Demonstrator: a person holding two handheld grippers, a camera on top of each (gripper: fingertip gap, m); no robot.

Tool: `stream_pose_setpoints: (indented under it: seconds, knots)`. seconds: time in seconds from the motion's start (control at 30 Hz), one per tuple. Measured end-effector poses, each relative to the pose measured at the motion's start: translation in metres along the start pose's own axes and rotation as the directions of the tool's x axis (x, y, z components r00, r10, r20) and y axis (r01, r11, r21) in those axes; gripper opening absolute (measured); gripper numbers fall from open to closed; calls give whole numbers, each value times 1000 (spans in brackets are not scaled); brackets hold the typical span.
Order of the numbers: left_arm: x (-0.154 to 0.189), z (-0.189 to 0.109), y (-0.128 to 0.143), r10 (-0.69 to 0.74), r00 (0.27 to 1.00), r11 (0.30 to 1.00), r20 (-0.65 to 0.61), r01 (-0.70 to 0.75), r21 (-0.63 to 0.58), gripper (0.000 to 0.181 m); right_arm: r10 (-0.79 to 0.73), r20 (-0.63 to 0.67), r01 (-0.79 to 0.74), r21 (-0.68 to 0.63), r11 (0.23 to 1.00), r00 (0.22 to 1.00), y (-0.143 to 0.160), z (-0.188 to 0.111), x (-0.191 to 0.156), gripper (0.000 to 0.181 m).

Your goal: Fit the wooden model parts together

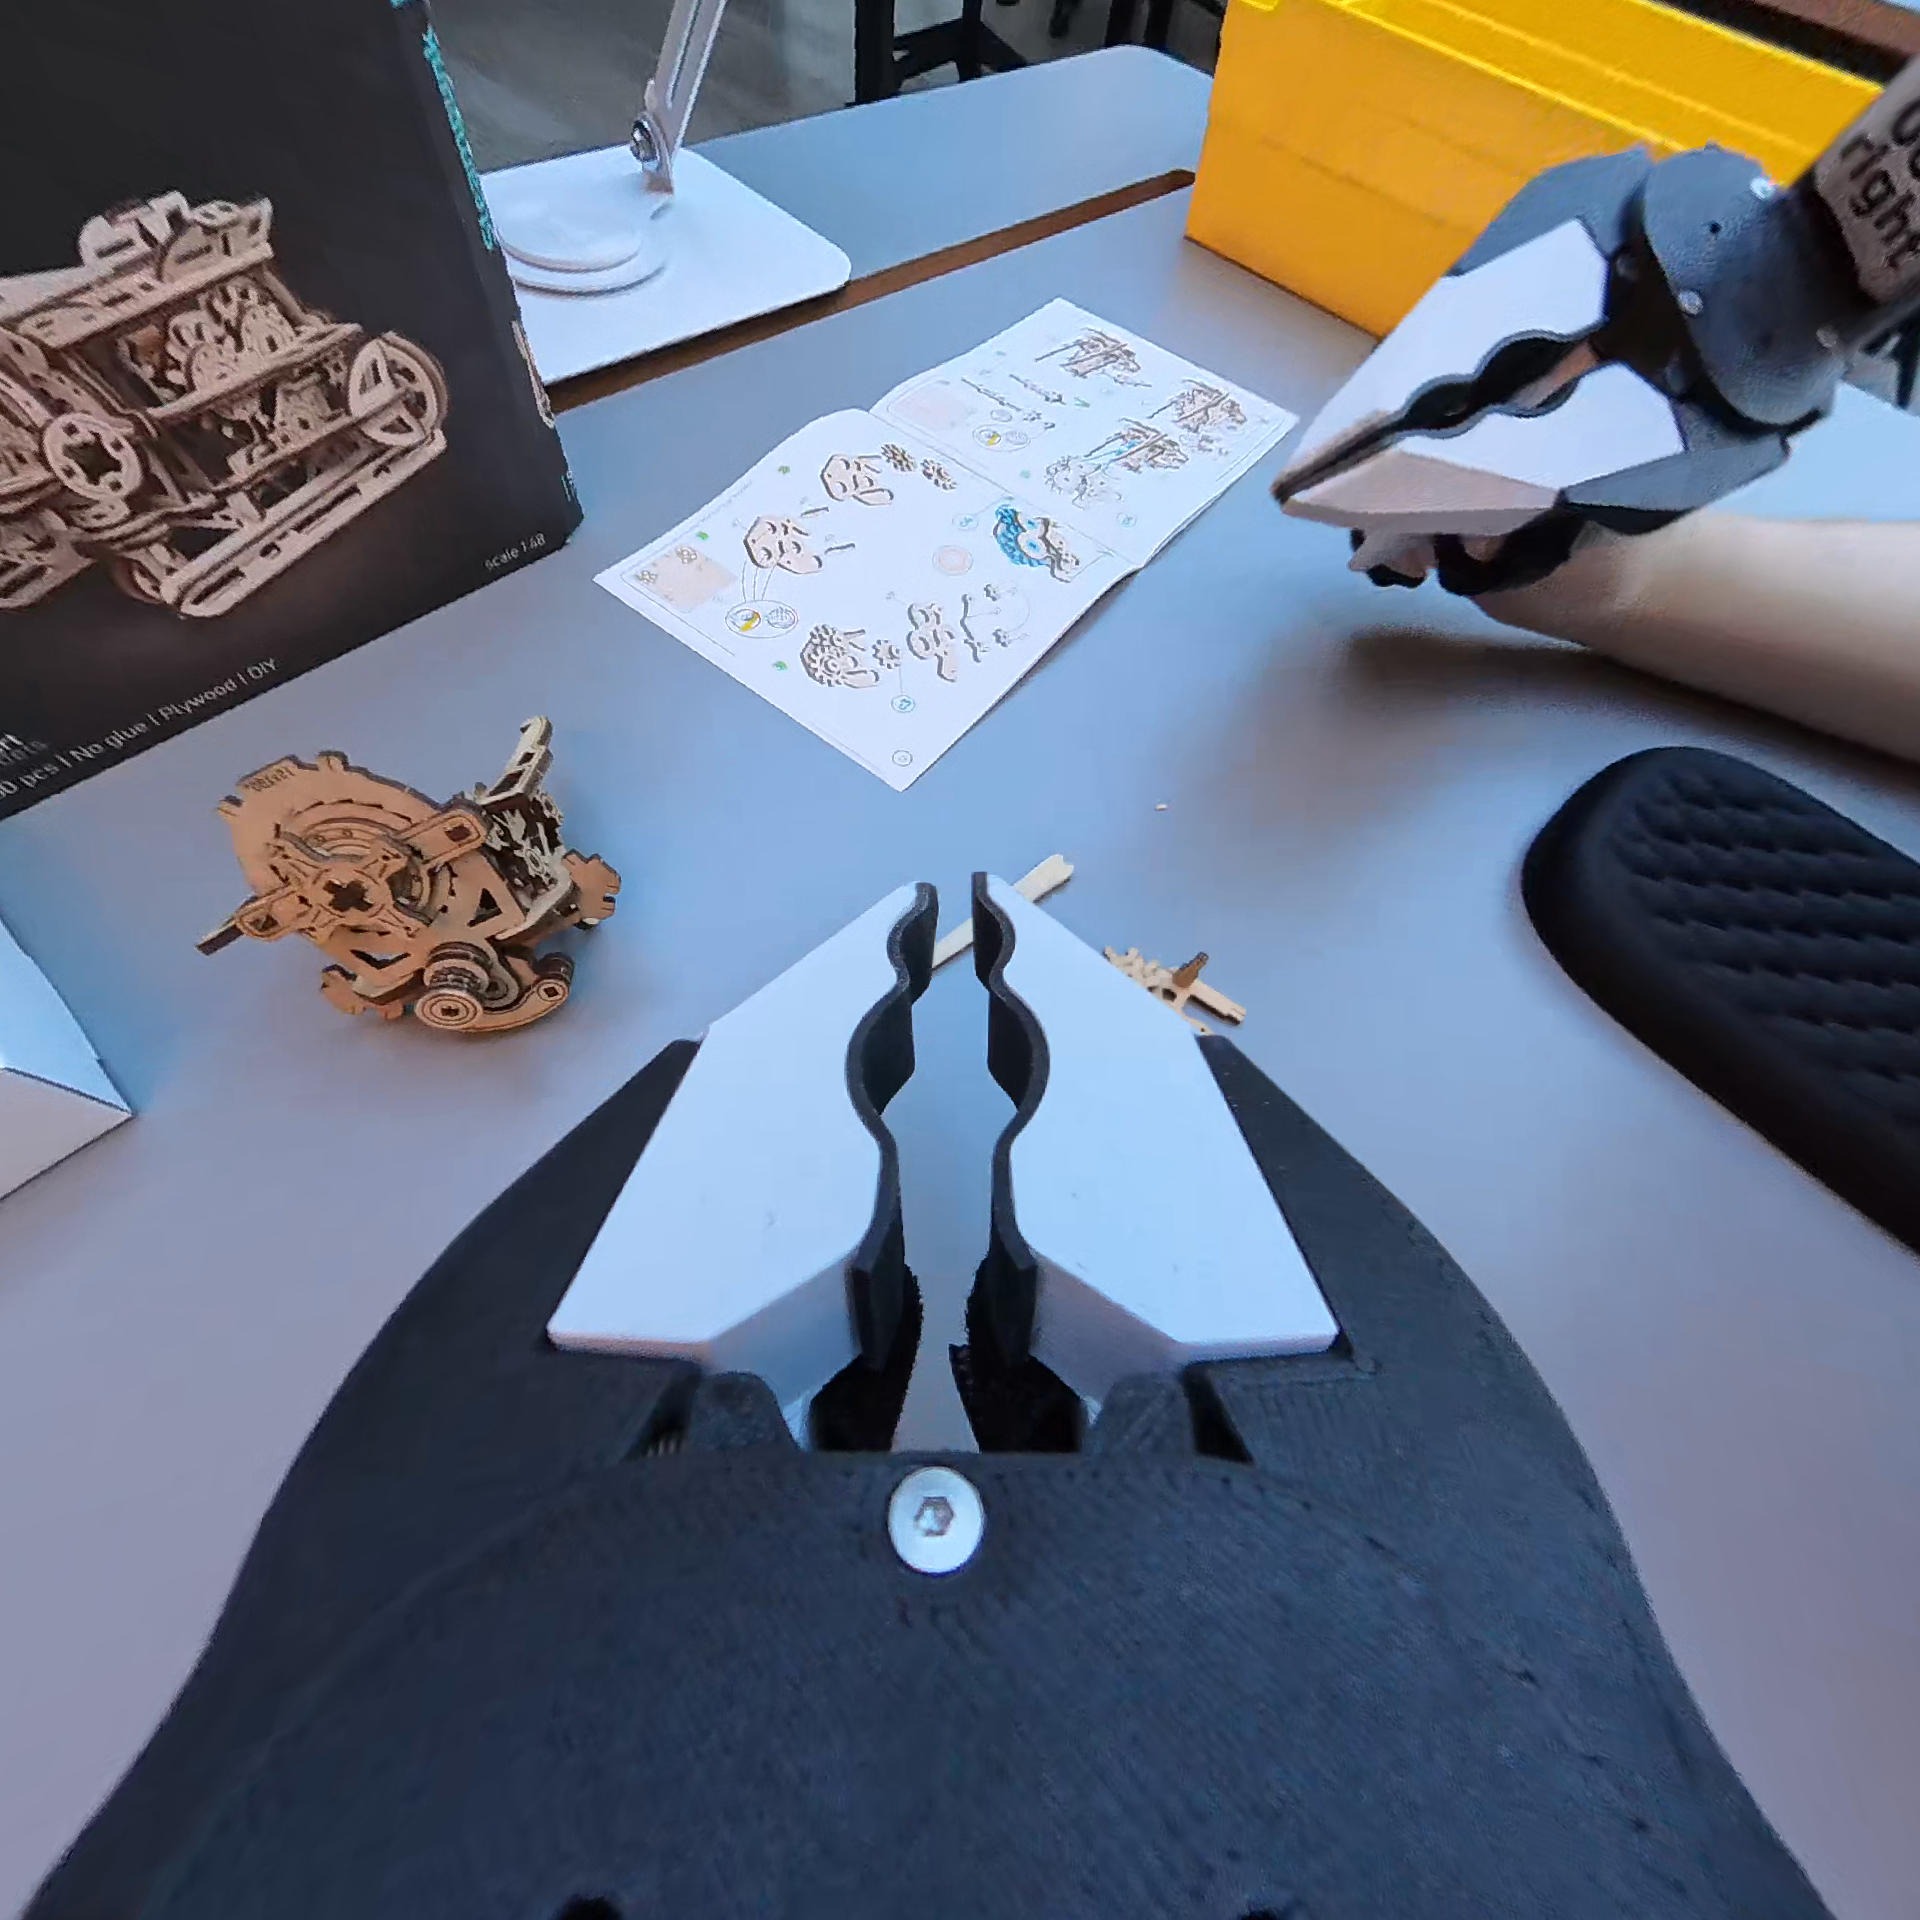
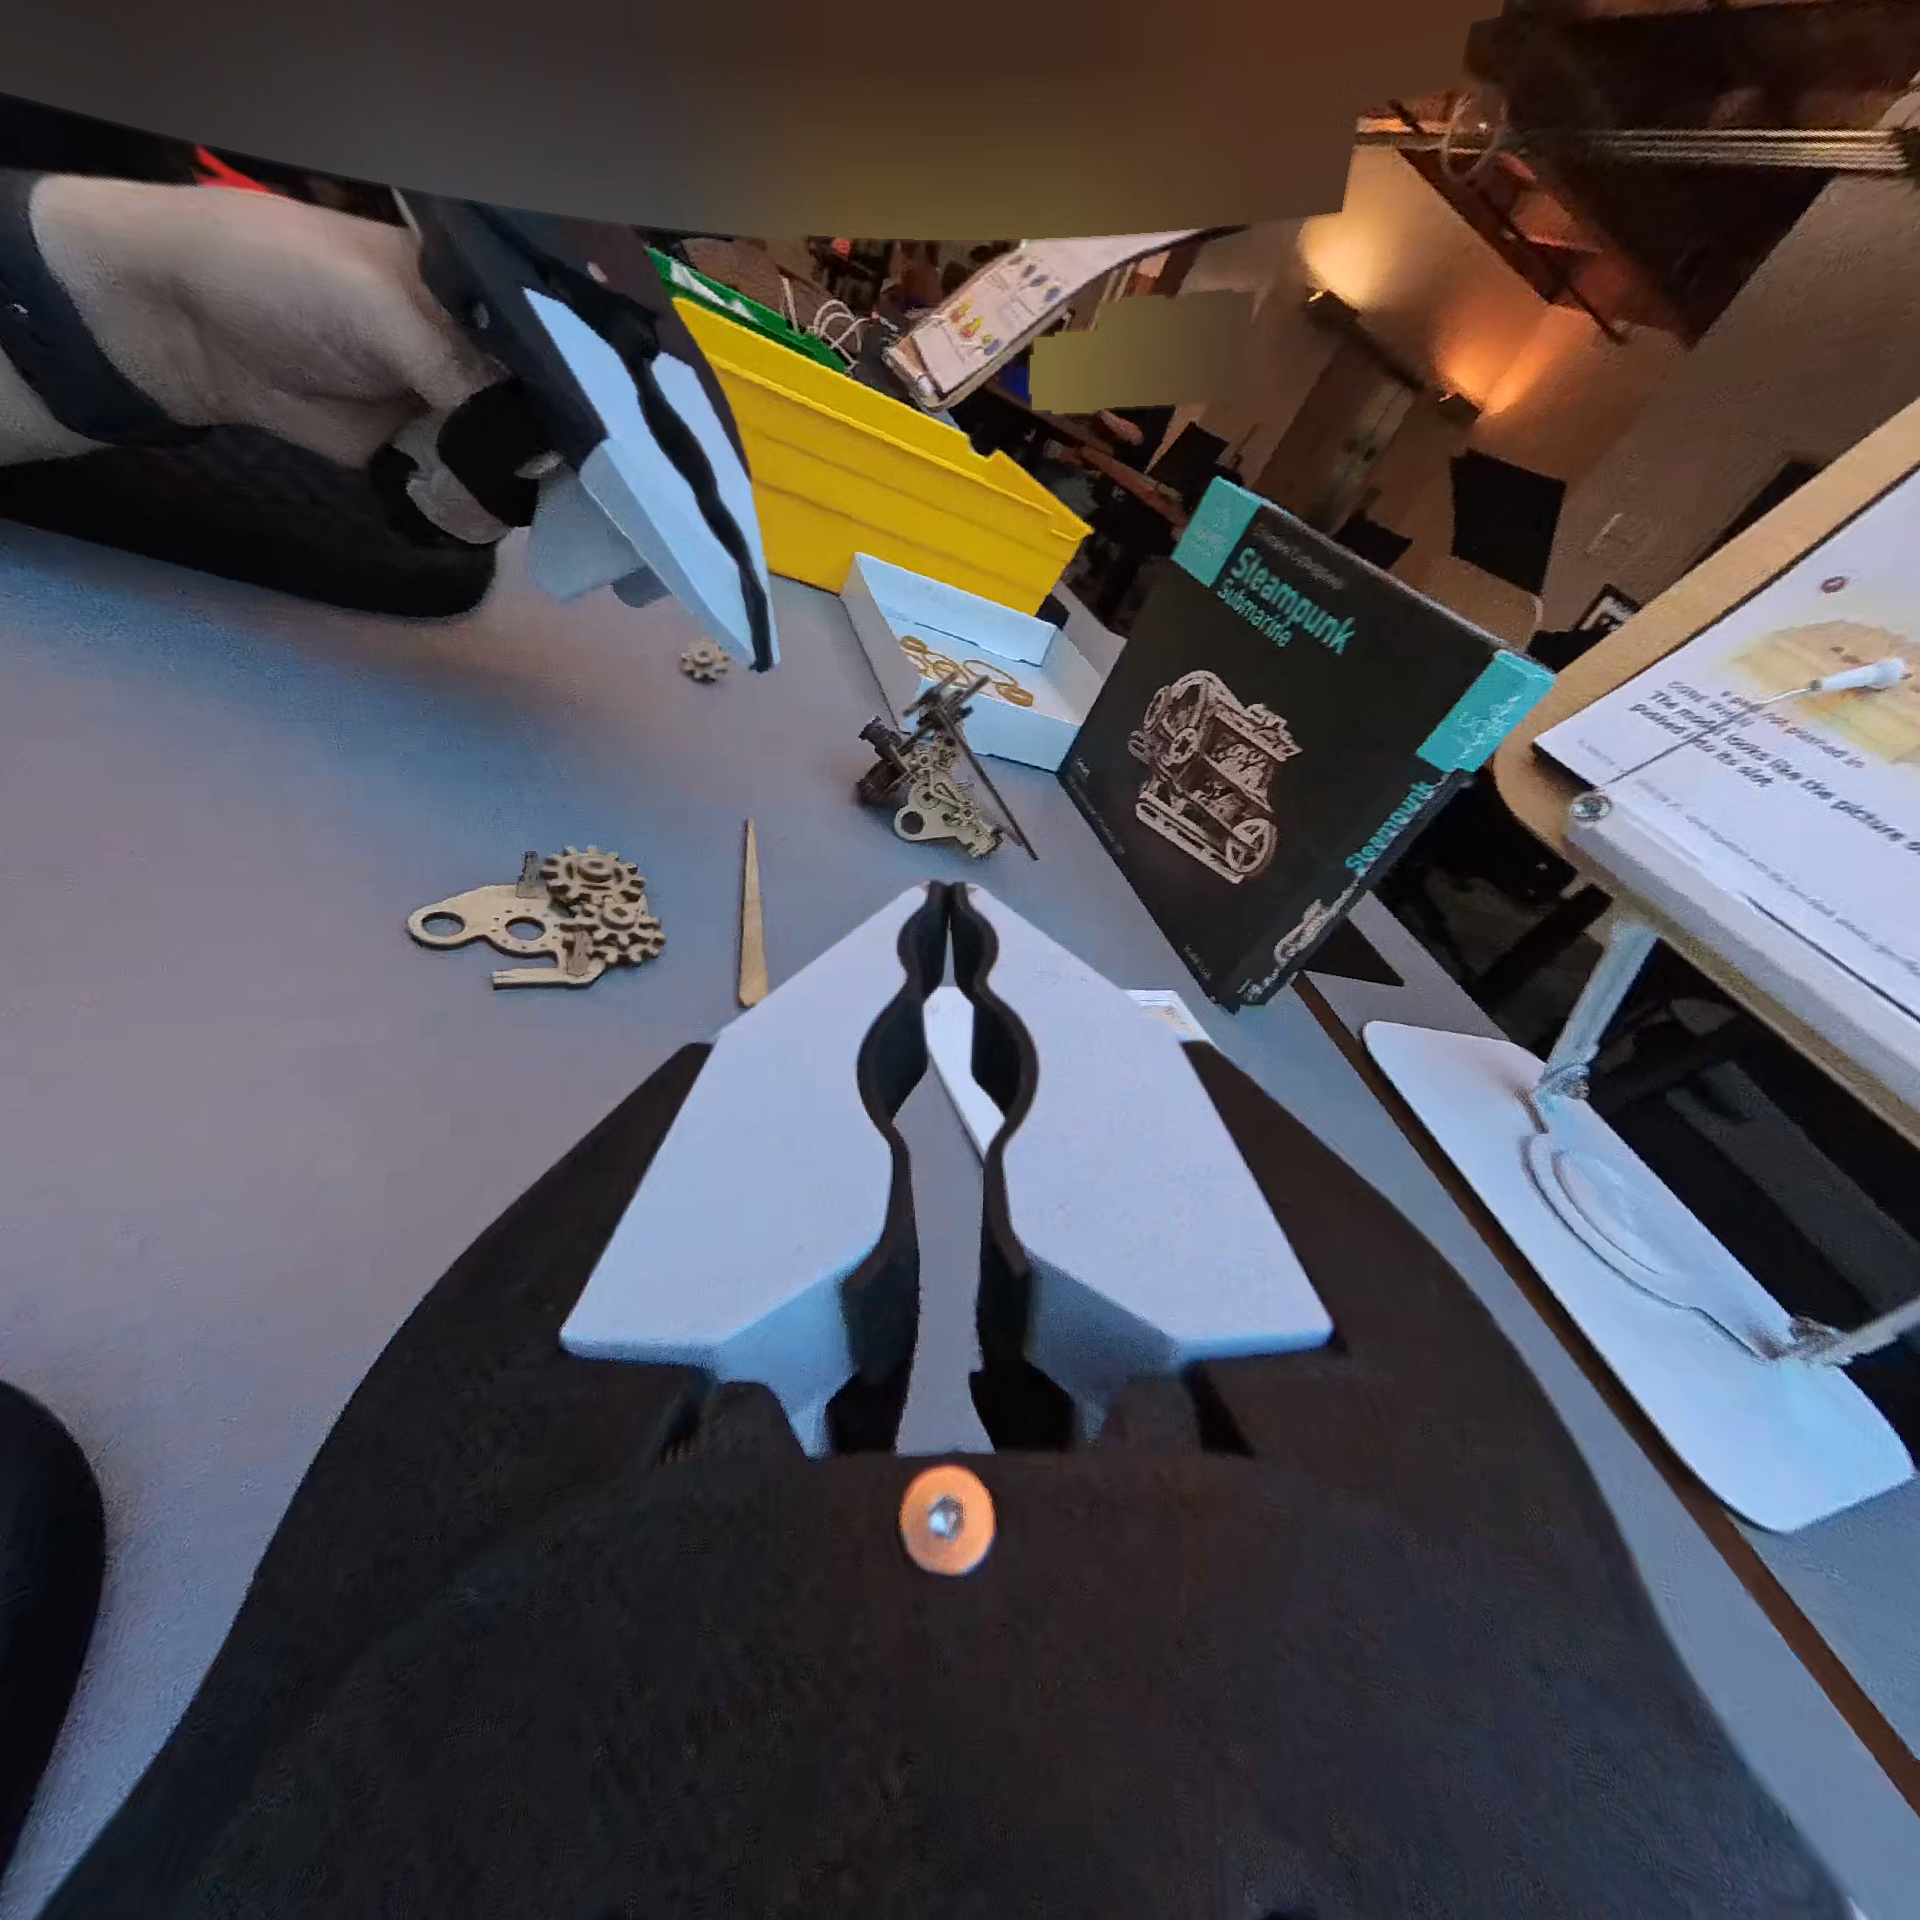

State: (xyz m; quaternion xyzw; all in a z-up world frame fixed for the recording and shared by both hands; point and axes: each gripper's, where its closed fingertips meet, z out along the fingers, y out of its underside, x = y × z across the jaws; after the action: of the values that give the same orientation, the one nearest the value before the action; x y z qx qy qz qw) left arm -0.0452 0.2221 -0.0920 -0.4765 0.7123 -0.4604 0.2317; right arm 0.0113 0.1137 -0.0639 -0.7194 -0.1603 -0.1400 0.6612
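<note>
The left gripper (image 1: 954,894) hovered over the grey table (image 1: 1299,935), its jaws parted by a narrow gap and holding nothing. One part-built wooden model (image 1: 416,894) stood to the left of its tips, one thin wooden stick (image 1: 1003,909) lay just beyond them, and one small geared wooden piece (image 1: 1179,982) lay just to their right. Farther ahead lay one open instruction booklet (image 1: 935,530). The right gripper (image 2: 951,891), tips pressed together and empty, hung above the table; the geared plate (image 2: 551,920) lay ahead to its left, with one loose small gear (image 2: 704,661) beyond. One dark kit box (image 2: 1278,748) stood ahead to the right.
</note>
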Motion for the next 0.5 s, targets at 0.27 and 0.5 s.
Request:
stream_pose_setpoints:
  seconds: [0.27,0.5]
  knots:
    - [-18,-6,-10,116,983,991,140,-124,47,21,2,-378,-24,-55,998,926,20,-51,47,3]
    - [-20,-16,-26,68,981,986,184,-94,137,26,-9,-455,-3,-26,1000,891,18,-49,66,46]
